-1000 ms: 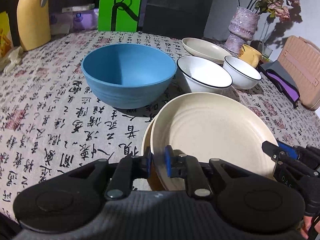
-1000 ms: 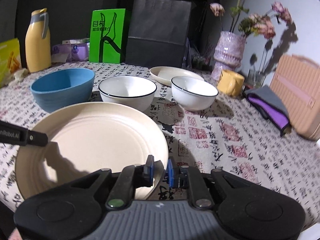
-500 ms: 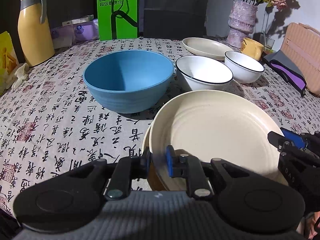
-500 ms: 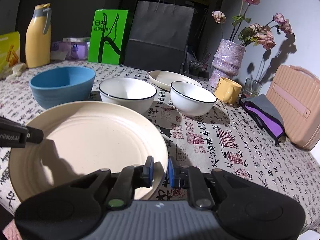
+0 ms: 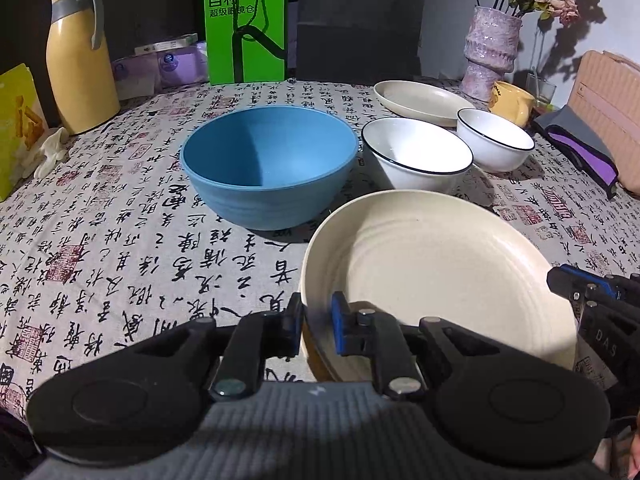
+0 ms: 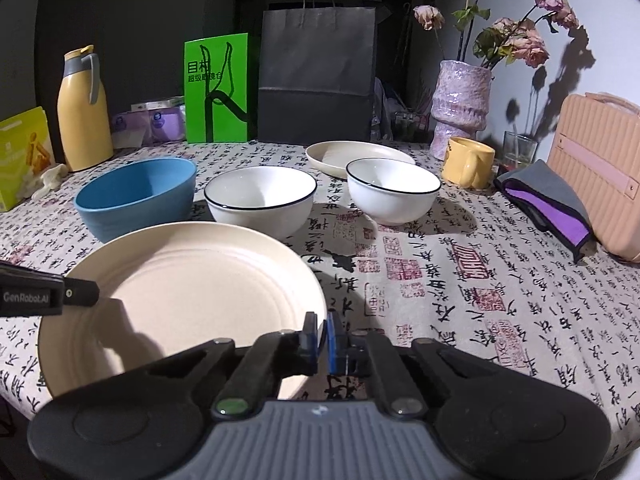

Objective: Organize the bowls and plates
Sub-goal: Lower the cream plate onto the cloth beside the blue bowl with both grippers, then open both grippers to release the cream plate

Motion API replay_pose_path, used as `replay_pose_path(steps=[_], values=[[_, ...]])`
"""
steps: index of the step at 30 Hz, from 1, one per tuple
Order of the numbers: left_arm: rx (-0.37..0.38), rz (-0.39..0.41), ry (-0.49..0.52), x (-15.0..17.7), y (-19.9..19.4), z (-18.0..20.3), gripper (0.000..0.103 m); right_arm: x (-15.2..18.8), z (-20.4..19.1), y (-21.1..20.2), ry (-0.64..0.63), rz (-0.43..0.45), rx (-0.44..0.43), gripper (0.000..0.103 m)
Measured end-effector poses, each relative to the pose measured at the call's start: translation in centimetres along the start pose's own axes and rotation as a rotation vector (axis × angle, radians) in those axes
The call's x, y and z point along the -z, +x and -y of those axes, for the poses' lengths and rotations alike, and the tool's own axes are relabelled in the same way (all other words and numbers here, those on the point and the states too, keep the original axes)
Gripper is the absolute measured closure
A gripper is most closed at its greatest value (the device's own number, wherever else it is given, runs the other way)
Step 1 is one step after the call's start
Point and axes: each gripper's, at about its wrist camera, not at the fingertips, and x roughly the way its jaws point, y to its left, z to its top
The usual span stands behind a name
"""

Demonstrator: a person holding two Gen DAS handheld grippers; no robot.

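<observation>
Compared with a second ago, both views have tipped upward, so more of the far side of the worktop shows, while the cream plate (image 5: 436, 276) keeps its place between the two tools. It is large and round with faint rings, and it sits at the near edge of the worktop (image 6: 480, 280), which is covered in a cloth printed with black calligraphy and red seals. An orange-brown edge shows under the plate's near rim in the left view; I cannot tell whether that is a second plate.

On the plate's left rim, the left tool (image 5: 316, 318) has its blue pads set narrowly on either side of the rim, gripping it. On the plate's right rim, the right tool (image 6: 322, 334) does the same, its pads pinched almost together on the edge.

Just beyond the plate stands a deep blue bowl (image 5: 269, 166). To its right is a white bowl with a dark rim (image 5: 416, 154), then a smaller white bowl (image 5: 495, 144) of the same kind. Behind these lies a second cream plate (image 5: 424, 102), flat on the cloth.

Farther back, a yellow mug (image 6: 468, 162) sits beside a pale purple vase (image 6: 464, 102) of dried pink flowers. At the right lies a folded grey and purple cloth (image 6: 548, 204) against a pink ribbed case (image 6: 600, 168). At the far left stand a yellow jug (image 5: 78, 64), a green paper bag (image 5: 245, 24) and a black paper bag (image 6: 318, 76).
</observation>
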Motion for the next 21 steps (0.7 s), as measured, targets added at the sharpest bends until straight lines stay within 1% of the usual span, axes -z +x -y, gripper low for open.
replay_pose_path(steps=[7, 9, 12, 13, 14, 15, 17, 18, 19, 20, 21], values=[[-0.010, -0.004, 0.023, 0.0, 0.3, 0.1, 0.087, 0.0, -0.2, 0.0, 0.006, 0.001, -0.005, 0.098], [-0.009, -0.028, 0.023, 0.1, 0.7, 0.1, 0.085, -0.1, -0.1, -0.1, 0.011, 0.008, -0.013, 0.098], [0.004, -0.038, 0.020, 0.4, 1.1, 0.0, 0.078, -0.2, 0.0, -0.3, 0.022, 0.018, -0.018, 0.098], [0.011, -0.041, 0.015, 0.4, 1.1, -0.1, 0.068, -0.2, 0.0, -0.4, 0.030, 0.021, -0.023, 0.098], [0.018, -0.037, 0.006, 0.4, 1.0, -0.2, 0.052, -0.2, 0.2, -0.5, 0.042, 0.024, -0.030, 0.097], [0.021, -0.026, 0.000, 0.4, 0.8, -0.4, 0.046, -0.2, 0.4, -0.7, 0.056, 0.025, -0.039, 0.095], [0.025, 0.001, -0.005, 0.3, 0.2, -0.6, 0.033, -0.1, 0.9, -1.0, 0.088, 0.027, -0.059, 0.092], [0.031, 0.011, -0.011, 0.3, -0.1, -0.8, 0.028, 0.0, 1.1, -1.1, 0.101, 0.027, -0.069, 0.092], [0.036, 0.021, -0.016, 0.3, -0.4, -1.0, 0.018, 0.0, 1.3, -1.3, 0.113, 0.028, -0.079, 0.092], [0.041, 0.036, -0.019, 0.3, -0.7, -1.1, 0.011, 0.1, 1.5, -1.4, 0.125, 0.029, -0.090, 0.091], [0.046, 0.052, -0.022, 0.4, -1.1, -1.3, 0.008, 0.1, 1.6, -1.6, 0.137, 0.031, -0.100, 0.083]])
